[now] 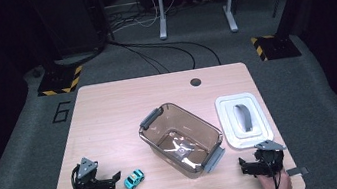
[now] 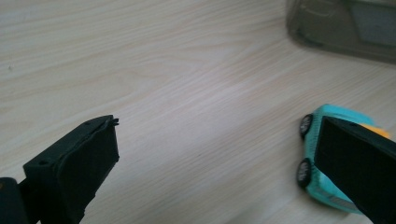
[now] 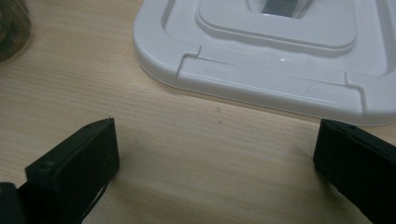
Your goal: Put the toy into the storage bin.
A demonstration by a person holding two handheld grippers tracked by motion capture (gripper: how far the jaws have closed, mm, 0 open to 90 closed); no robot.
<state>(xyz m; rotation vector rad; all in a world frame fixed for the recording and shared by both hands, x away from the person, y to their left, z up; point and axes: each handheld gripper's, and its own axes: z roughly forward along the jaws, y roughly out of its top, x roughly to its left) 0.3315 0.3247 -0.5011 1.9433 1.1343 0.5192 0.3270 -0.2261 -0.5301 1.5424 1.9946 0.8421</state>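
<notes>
A small teal toy car (image 1: 133, 179) lies on the wooden table (image 1: 108, 113) near the front left. My left gripper (image 1: 113, 179) hovers just left of it, open. In the left gripper view the car (image 2: 334, 112) sits partly behind the right-hand jaw, and bare wood lies under the gripper (image 2: 219, 123). A clear brownish bin (image 1: 181, 138) with grey latches stands at the table's middle with nothing in it. My right gripper (image 1: 244, 166) rests open near the front right, and its own view shows it (image 3: 217, 123) over bare wood, just short of the white lid (image 3: 261, 70).
The white lid (image 1: 243, 118) with a grey handle lies flat to the right of the bin. A corner of the bin (image 2: 341, 28) shows beyond the car. A dark round hole (image 1: 195, 82) marks the table's far edge. Cables and stands sit on the floor behind.
</notes>
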